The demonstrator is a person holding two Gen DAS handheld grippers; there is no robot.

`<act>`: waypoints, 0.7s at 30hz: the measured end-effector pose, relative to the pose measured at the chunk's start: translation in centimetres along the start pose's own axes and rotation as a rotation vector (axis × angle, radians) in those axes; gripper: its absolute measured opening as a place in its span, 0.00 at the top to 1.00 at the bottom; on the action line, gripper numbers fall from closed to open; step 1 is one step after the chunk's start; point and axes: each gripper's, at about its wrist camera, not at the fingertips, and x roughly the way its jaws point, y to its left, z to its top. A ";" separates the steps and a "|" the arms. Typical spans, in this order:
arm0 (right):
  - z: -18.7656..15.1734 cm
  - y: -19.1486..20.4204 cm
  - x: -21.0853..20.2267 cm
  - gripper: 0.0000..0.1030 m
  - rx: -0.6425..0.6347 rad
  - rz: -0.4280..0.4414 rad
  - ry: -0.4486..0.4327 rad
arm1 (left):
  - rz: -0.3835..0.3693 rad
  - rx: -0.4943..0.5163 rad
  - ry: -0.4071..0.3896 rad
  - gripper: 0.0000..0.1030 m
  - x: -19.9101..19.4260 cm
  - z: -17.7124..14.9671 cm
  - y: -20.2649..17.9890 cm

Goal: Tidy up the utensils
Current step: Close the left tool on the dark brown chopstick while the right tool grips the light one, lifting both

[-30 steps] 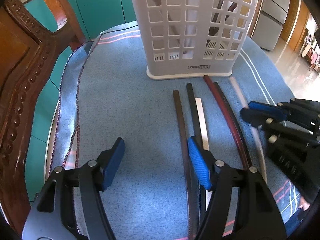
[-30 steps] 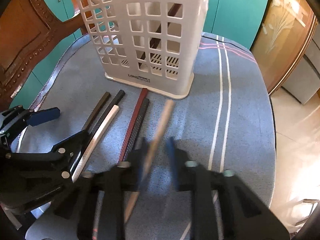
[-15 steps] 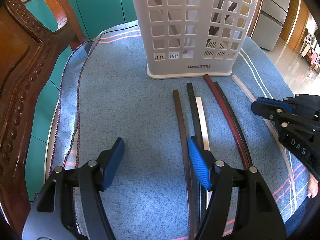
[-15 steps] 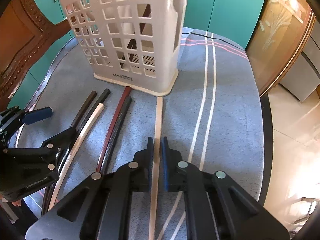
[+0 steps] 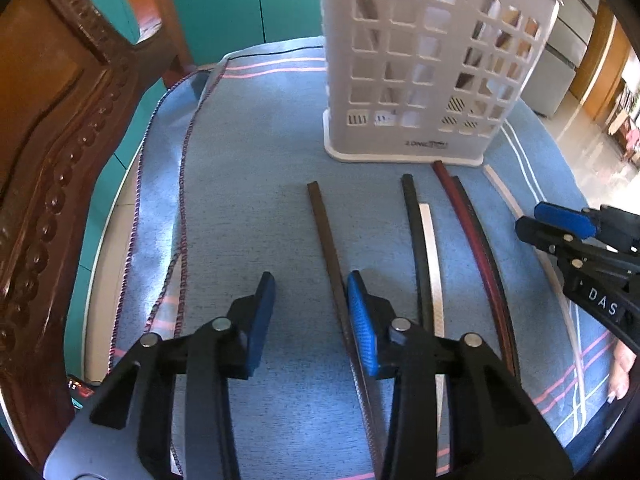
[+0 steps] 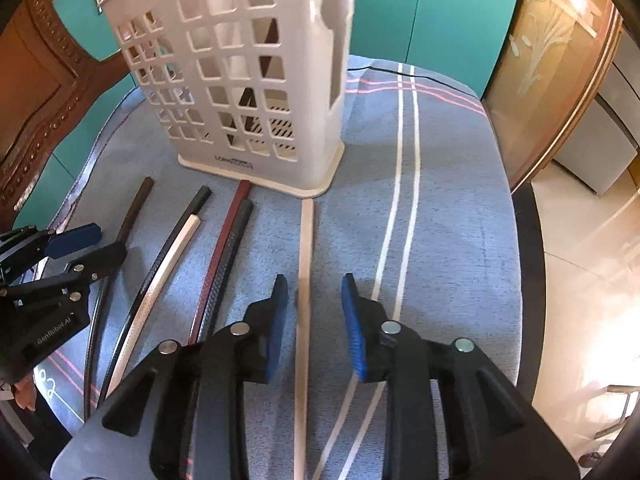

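Note:
Several chopsticks lie side by side on the blue cloth (image 5: 248, 200) in front of a white slotted utensil basket (image 5: 420, 80). My left gripper (image 5: 310, 312) hangs over the brown chopstick (image 5: 324, 232). Its jaws are closing, and the stick lies between them close to the right pad, not pressed. My right gripper (image 6: 314, 312) is opening. The pale chopstick (image 6: 306, 248) rests on the cloth between its separated pads. A black (image 6: 180, 228), a white (image 6: 168, 268) and a dark red chopstick (image 6: 228, 232) lie between the two grippers. Dark sticks stand inside the basket (image 6: 240, 80).
A carved wooden chair (image 5: 52, 140) rises close on the left. Teal cabinets stand behind the table. The table's dark rim (image 6: 528, 280) drops to the floor on the right. A person's fingers (image 5: 620, 372) show at the lower right of the left wrist view.
The right gripper lowered the pale chopstick onto the cloth beside the others, then its jaws came apart. The left gripper's jaws have narrowed around the brown chopstick.

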 end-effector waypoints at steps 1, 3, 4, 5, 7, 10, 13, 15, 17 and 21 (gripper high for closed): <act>0.0 0.0 0.0 0.69 0.005 0.001 -0.003 | -0.008 -0.006 -0.001 0.61 0.0 0.1 0.1; 0.2 -0.2 0.0 0.66 0.011 0.003 -0.005 | -0.026 -0.021 -0.002 0.55 0.1 0.4 0.3; 0.2 -0.2 0.2 0.66 0.014 0.001 -0.004 | -0.021 -0.026 0.001 0.53 0.3 0.6 0.3; 0.3 -0.2 0.4 0.66 0.017 -0.004 -0.001 | -0.010 -0.034 0.009 0.53 0.8 0.9 0.3; 0.4 0.0 0.9 0.65 0.014 -0.024 0.003 | 0.005 -0.045 0.004 0.52 1.3 1.3 0.3; 0.8 0.6 1.3 0.65 -0.005 -0.048 -0.009 | 0.027 -0.062 0.007 0.52 1.9 2.2 0.1; 1.2 1.1 1.5 0.65 -0.012 -0.064 -0.013 | 0.049 -0.072 0.014 0.53 2.0 2.6 -0.2; 1.3 1.2 1.7 0.65 -0.009 -0.064 -0.013 | 0.054 -0.076 0.015 0.57 2.1 2.7 -0.3; 1.5 1.1 1.8 0.65 -0.006 -0.058 -0.011 | 0.053 -0.073 0.015 0.63 2.2 2.9 -0.6; 1.6 1.1 1.8 0.78 -0.011 -0.031 -0.012 | 0.035 -0.056 0.012 0.76 1.4 2.4 -1.9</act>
